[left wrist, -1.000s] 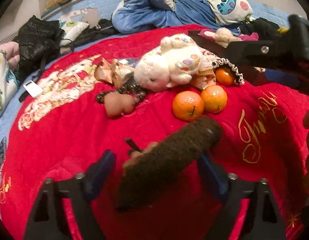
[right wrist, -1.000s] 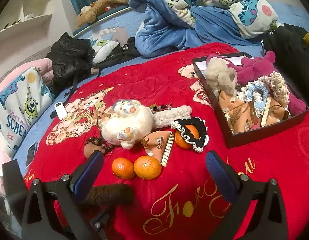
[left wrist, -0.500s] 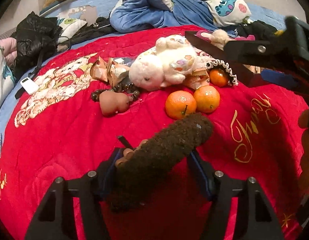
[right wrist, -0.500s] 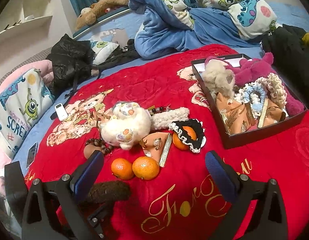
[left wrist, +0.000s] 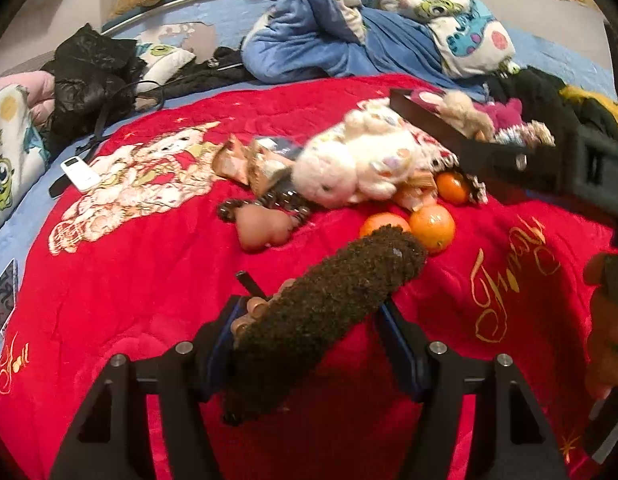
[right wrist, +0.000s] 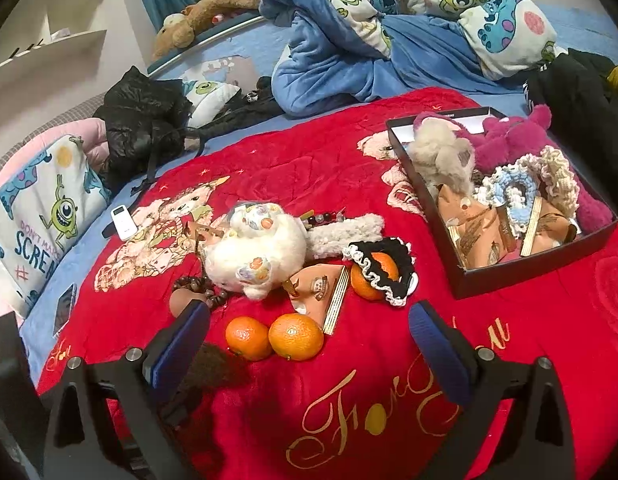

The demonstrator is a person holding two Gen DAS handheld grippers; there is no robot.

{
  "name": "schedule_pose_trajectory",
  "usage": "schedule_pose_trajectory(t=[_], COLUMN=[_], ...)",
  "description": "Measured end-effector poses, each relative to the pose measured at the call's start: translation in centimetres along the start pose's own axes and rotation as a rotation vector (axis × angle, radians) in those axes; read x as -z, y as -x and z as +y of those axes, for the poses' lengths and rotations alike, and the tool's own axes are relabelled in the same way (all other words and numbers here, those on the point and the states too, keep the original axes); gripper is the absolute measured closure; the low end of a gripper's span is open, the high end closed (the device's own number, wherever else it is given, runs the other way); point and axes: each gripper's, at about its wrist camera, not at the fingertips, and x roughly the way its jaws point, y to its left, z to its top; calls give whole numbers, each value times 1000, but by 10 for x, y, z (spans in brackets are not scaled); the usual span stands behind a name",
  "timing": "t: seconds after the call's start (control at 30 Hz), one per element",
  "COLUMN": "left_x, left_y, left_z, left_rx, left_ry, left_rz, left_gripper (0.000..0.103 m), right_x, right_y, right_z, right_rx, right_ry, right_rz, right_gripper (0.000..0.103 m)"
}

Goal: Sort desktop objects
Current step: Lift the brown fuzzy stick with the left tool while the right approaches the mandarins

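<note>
My left gripper point(left wrist: 309, 320) is shut on a brown fuzzy roll point(left wrist: 333, 300), which slants up to the right between the blue pads; a tan end with a thin black stick point(left wrist: 249, 284) pokes out by the left pad. The same roll point(right wrist: 213, 368) shows dark in the right wrist view, behind the left finger. My right gripper point(right wrist: 309, 336) is open over the red blanket with nothing between its fingers. Two oranges point(right wrist: 269, 338) lie just ahead of it. A white plush rabbit point(right wrist: 257, 252) lies beyond them. At right stands a black box point(right wrist: 509, 276) holding plush toys and scrunchies.
A third orange point(right wrist: 373, 276) sits inside a black frilled scrunchie. Brown beads point(right wrist: 197, 284), tan packets point(right wrist: 317, 288) and a grey fuzzy roll point(right wrist: 345, 232) lie around the rabbit. A white remote point(right wrist: 123, 222), black bag point(right wrist: 141, 124) and blue bedding point(right wrist: 349, 60) border the blanket. A hand point(left wrist: 605, 320) shows at the right edge.
The left jaws have come in onto the brown fuzzy roll and now grip it; the roll's far end has risen a little. The right gripper has stayed where it was.
</note>
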Motion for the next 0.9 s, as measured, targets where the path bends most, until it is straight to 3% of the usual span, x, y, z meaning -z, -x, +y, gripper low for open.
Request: schedule_pose_trajectory(t=[0.3, 0.73, 0.9], left_x=[-3, -4, -5], left_y=[4, 6, 7], left_z=[23, 33, 37], left_rx=[-18, -23, -24], left_ry=[81, 113, 119], left_rz=[-24, -33, -33], left_gripper=[35, 35, 35], right_x=[5, 8, 7], right_y=[-21, -40, -50], right_z=[-13, -17, -17], right_rx=[-25, -35, -30], right_ry=[-77, -125, -144], right_rz=[72, 130, 153], right_gripper=[9, 10, 16])
